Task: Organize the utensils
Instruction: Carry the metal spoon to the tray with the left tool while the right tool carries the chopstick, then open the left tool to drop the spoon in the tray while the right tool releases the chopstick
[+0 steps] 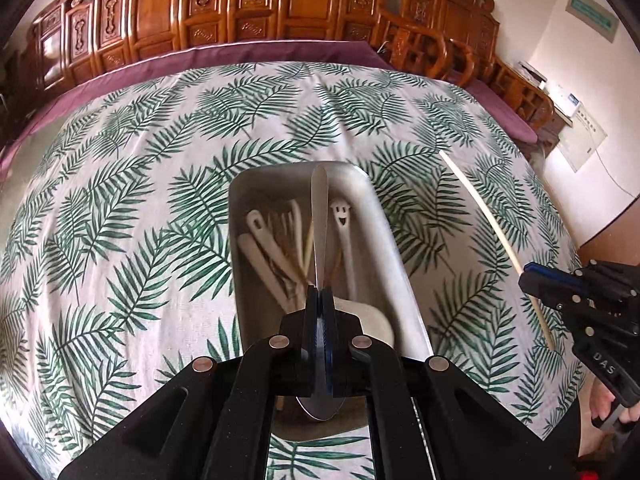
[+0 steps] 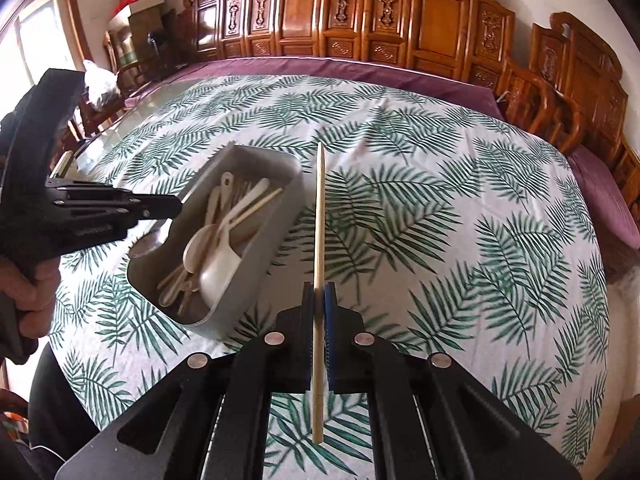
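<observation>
My left gripper (image 1: 320,294) is shut on a metal spoon (image 1: 319,216) and holds it lengthwise over the grey utensil box (image 1: 380,216). The box holds several cream plastic spoons, a smiley-face spoon (image 1: 341,216) and a wooden chopstick. My right gripper (image 2: 319,292) is shut on a wooden chopstick (image 2: 319,208), held above the cloth just right of the box (image 2: 276,216). The left wrist view shows the right gripper (image 1: 532,280) with that chopstick (image 1: 480,208) to the right of the box. The right wrist view shows the left gripper (image 2: 176,206) at the box's left end.
The table carries a white cloth with green fern leaves (image 1: 120,200) over a purple cover (image 2: 360,70). Carved wooden chairs (image 2: 400,12) line the far side and right. The table edge falls away at the right (image 1: 576,256).
</observation>
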Action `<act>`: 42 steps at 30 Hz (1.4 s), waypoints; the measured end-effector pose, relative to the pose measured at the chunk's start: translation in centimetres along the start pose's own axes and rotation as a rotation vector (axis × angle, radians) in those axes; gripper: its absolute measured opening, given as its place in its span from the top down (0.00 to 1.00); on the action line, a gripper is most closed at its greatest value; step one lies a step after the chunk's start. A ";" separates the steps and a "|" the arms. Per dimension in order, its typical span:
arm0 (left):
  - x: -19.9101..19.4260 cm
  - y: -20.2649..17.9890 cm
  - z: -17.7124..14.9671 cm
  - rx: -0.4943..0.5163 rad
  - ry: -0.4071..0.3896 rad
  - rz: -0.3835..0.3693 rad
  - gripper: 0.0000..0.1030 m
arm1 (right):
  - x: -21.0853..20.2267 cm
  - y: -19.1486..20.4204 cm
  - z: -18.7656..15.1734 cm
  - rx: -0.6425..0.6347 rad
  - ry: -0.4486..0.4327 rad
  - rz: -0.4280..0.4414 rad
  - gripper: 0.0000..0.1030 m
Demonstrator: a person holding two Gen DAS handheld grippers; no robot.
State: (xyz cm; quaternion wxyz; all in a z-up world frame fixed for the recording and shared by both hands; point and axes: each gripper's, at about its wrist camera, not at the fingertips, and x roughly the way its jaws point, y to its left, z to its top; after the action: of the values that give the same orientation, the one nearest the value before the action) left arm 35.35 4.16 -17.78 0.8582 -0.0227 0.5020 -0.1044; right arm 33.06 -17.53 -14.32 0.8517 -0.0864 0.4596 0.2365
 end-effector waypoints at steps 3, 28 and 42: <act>0.4 0.4 -0.1 -0.007 0.003 0.002 0.98 | 0.3 0.7 0.4 -0.008 0.002 0.007 0.94; -1.4 2.7 -0.4 -0.077 -0.056 -0.004 0.98 | 3.1 4.1 2.2 -0.029 0.031 0.073 0.94; -5.7 6.6 -2.5 -0.119 -0.105 0.063 0.98 | 7.0 7.6 4.5 0.026 0.068 0.113 0.94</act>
State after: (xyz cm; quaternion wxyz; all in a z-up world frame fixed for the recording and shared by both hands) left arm 31.48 11.89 -15.11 0.8833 -0.0634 0.4622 -0.0458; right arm 35.98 -6.96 -16.99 0.8219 -0.0572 0.4955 0.2750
